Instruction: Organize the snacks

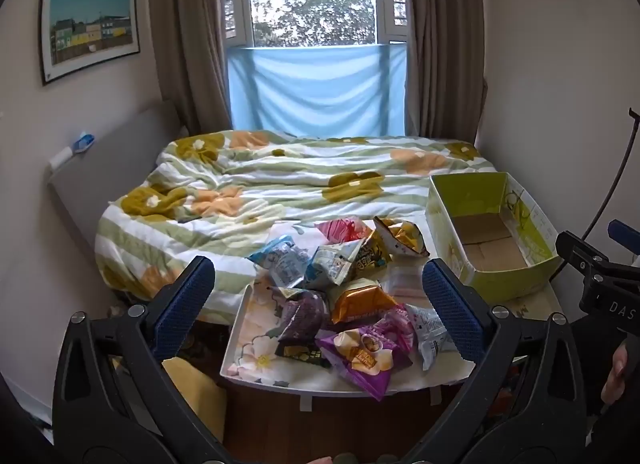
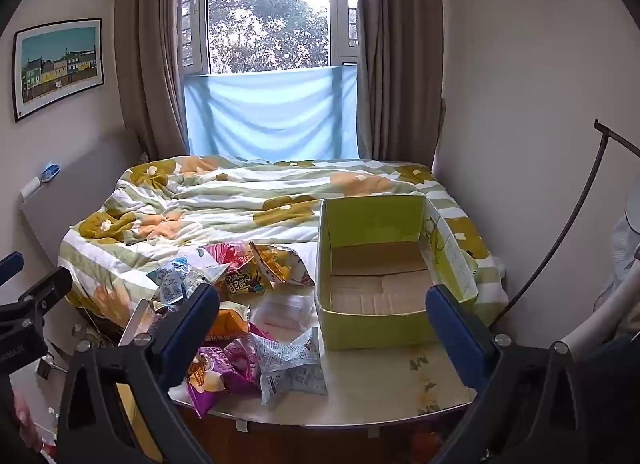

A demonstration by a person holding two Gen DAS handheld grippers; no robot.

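Left gripper [image 1: 318,304] spread wide, holding nothing, above the snack packets [image 1: 340,288] heaped on the surface [image 1: 400,380]. Right gripper [image 2: 322,324] likewise wide apart, nothing held. Green cardboard box [image 2: 372,328] at 12 o'clock from right gripper, packets at 9 o'clock beside it. Bed [image 1: 240,192] behind.

The floral-patterned worktop [image 2: 400,384] stands at the foot of the bed [image 2: 240,200]. On it, a heap of snack packets [image 2: 256,348] lies toward nine o'clock. An open green cardboard box [image 2: 372,328] sits toward two o'clock, just beside the heap.
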